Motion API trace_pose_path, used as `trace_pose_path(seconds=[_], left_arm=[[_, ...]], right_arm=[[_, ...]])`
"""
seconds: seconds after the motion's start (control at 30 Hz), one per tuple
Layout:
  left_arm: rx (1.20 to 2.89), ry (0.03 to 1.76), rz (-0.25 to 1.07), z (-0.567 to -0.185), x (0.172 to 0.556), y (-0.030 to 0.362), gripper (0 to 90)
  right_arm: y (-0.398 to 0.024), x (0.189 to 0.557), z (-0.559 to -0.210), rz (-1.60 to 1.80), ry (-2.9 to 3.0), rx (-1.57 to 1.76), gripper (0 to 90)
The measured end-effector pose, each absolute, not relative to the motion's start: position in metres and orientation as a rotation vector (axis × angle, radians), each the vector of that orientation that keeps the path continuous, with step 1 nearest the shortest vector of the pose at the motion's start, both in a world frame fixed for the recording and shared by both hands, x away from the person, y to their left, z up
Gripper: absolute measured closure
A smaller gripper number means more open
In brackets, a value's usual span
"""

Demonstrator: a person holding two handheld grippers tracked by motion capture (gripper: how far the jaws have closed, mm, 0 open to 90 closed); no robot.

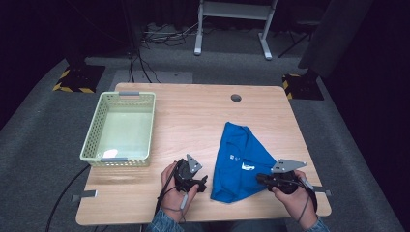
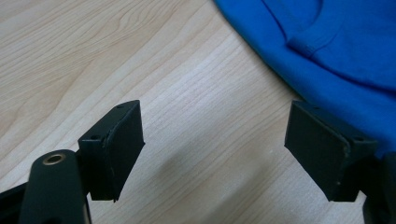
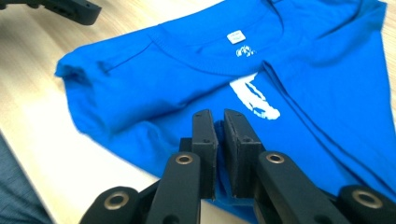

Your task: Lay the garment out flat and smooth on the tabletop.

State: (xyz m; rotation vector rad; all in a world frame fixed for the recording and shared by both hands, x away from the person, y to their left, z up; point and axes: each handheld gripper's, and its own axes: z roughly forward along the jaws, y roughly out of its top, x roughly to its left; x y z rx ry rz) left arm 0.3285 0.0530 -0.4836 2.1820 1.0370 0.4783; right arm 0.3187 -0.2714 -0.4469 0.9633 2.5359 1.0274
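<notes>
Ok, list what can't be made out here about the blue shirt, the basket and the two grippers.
- Blue shirt: its near right edge, high view, is covered by the right gripper.
- Right gripper: jaws nearly together on a fold of shirt; the pinched cloth is hidden between them.
- Print and neck label: too small and blurred to read.
- Basket: the pale patch inside is too small to identify.
- Left gripper: open; its far jaw hides part of the shirt's edge.

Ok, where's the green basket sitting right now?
In the high view the green basket stands on the table's left side, just beyond the left gripper and well left of the blue shirt.
</notes>
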Motion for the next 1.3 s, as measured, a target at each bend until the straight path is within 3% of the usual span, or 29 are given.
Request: trace_pose_path(seconds=[0.33,0.43,0.63,1.3], left_arm=[[2.173,1.017,0.466,-0.483,0.332,0.045,19.0],[2.177,1.008,0.465,-0.482,0.333,0.042,19.0],[2.175,0.988,0.465,-0.479,0.333,0.036,19.0],[2.176,0.980,0.458,-0.478,0.331,0.039,19.0]], right_arm=[[-0.291,0.290,-0.443,1.008,2.537,0.999,81.4],[-0.299,0.282,-0.443,1.042,2.507,1.063,60.3],[-0.311,0.278,-0.431,1.066,2.377,1.103,48.1],[-0.288,0.333,-0.441,0.996,2.385,1.049,48.0]])
